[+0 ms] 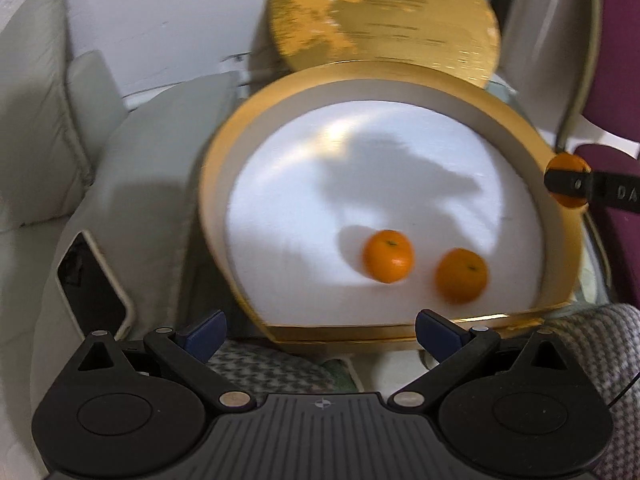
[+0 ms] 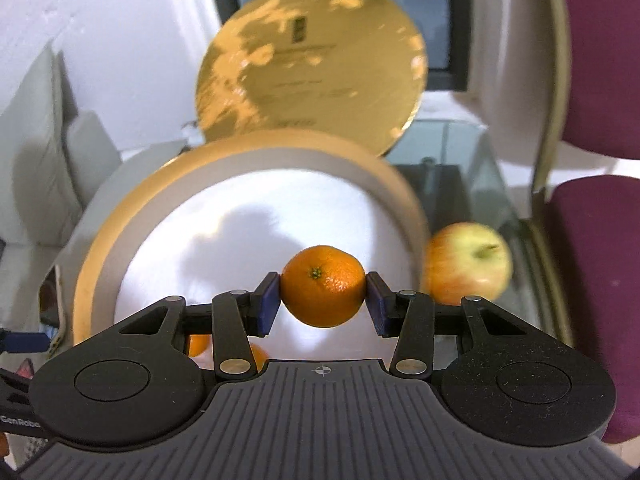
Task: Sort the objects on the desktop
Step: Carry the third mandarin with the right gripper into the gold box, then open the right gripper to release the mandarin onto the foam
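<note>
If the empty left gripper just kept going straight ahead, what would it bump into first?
Probably the near gold rim of the round box, right ahead of the open left gripper. Passing above it, it would come over the two tangerines inside; depth is unclear.

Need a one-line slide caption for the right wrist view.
Right gripper holds a mandarin above the round gold box, apple alongside.

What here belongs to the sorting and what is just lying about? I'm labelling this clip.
Job:
- round box with two oranges in it
- third orange held in the right tongs
- apple beside the box
- left tongs, open

Lying about:
- gold lid propped behind the box
- phone
- purple chair
- cushion
</note>
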{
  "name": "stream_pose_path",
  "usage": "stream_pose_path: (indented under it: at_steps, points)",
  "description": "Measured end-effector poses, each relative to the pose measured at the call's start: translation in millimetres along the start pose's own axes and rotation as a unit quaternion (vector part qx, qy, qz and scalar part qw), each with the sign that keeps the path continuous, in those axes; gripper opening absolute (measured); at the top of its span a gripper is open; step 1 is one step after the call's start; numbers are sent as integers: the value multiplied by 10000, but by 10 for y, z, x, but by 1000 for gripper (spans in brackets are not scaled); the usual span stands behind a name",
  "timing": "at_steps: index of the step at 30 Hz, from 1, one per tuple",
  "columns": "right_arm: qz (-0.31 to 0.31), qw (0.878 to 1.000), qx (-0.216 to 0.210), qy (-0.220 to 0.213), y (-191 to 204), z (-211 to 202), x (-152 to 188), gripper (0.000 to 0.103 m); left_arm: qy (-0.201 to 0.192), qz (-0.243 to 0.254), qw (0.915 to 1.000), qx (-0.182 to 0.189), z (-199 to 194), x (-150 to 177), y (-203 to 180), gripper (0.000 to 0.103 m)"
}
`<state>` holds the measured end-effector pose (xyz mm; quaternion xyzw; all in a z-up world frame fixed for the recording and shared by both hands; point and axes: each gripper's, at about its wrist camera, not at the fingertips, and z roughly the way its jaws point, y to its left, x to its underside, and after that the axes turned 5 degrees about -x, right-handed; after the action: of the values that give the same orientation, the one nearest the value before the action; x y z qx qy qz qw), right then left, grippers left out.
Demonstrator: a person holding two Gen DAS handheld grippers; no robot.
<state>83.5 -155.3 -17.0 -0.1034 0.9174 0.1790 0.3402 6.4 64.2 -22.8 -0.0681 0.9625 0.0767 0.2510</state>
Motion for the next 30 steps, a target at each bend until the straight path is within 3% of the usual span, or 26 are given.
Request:
stream_pose_path:
  at_steps: [7, 15, 20, 21, 30]
  points:
    - [6, 9978, -28, 661, 133, 548, 67, 47, 164, -162, 9997, -9, 153, -20, 134, 102]
    - [-105, 9936, 205, 1103, 188, 817, 133, 48, 178, -216, 9996, 90, 208, -40, 158, 102]
    - [-118, 9928, 216, 1170, 175, 851, 127, 49, 185, -232, 9995, 100, 212, -29, 169, 102]
    - [-101, 9929, 215, 1169, 172, 847, 124, 53, 184, -228, 9995, 100, 207, -28, 168, 102]
    - [-54, 9954, 176, 941, 178, 635, 77, 57, 79, -221, 9997, 61, 74, -5, 165, 102]
